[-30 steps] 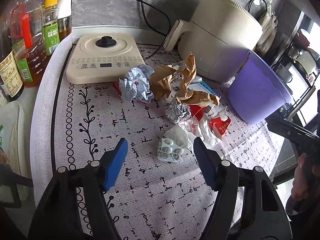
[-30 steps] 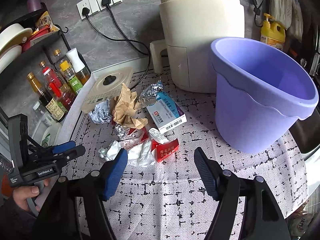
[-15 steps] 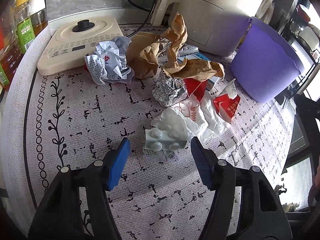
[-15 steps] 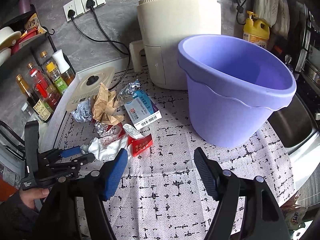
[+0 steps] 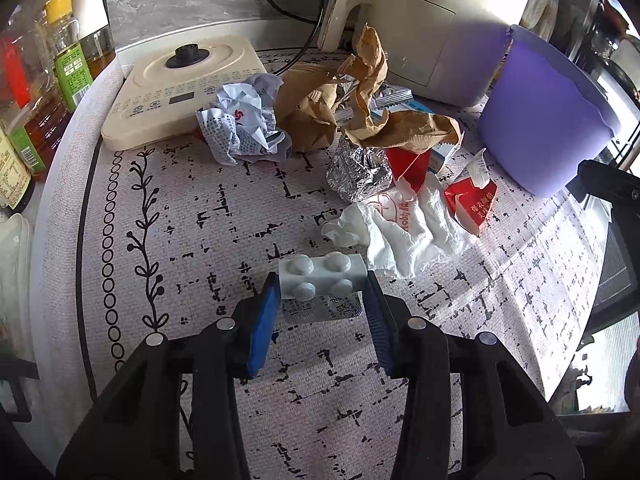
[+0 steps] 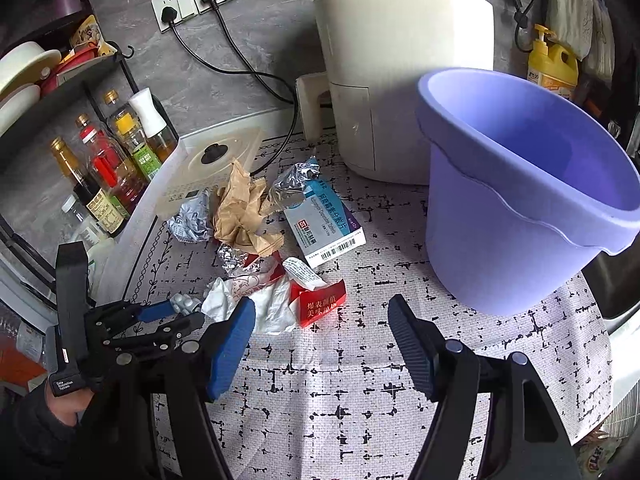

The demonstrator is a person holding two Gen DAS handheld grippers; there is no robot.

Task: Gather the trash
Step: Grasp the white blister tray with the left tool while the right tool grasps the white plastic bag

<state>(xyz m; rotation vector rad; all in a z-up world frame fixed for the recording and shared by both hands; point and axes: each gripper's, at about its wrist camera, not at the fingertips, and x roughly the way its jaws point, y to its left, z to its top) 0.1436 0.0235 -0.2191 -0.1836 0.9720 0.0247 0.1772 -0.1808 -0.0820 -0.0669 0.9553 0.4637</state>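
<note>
Blister pack point(image 5: 323, 276) sits on the patterned mat point(image 5: 200, 220), front of the trash pile, nearest the desk edge. Left hand-held gripper point(image 5: 322, 314) has its blue pads point(image 5: 264, 320) closed in against both sides of the pack, gripping it; pack looks flat on the mat, can't tell if lifted. From the right wrist view the same left hand-held gripper point(image 6: 176, 314) shows at lower left with the pack point(image 6: 185, 303) between its tips.

Just behind the pack, touching or nearly so: crumpled white plastic wrapper point(image 5: 404, 232). Right of that, red carton point(image 5: 472, 204), torn open. Behind the wrapper: foil ball point(image 5: 360, 172), then crumpled brown paper point(image 5: 384, 120) and a balled printed paper point(image 5: 244, 124) to its left. Medicine box point(image 6: 326, 224) lies flat between the brown paper and the bucket.

Purple bucket point(image 6: 528, 208) stands upright on the mat's right side, well apart from the pack, nothing visible inside.

Right hand-held gripper point(image 6: 322, 344) is spread wide, holding nothing, hovering over bare mat in front of the red carton point(image 6: 320, 306).

Background: cream air fryer point(image 6: 404, 76) behind the bucket, flat cream appliance base point(image 5: 184, 88) at the back left, bottles point(image 6: 116, 164) along the left.
</note>
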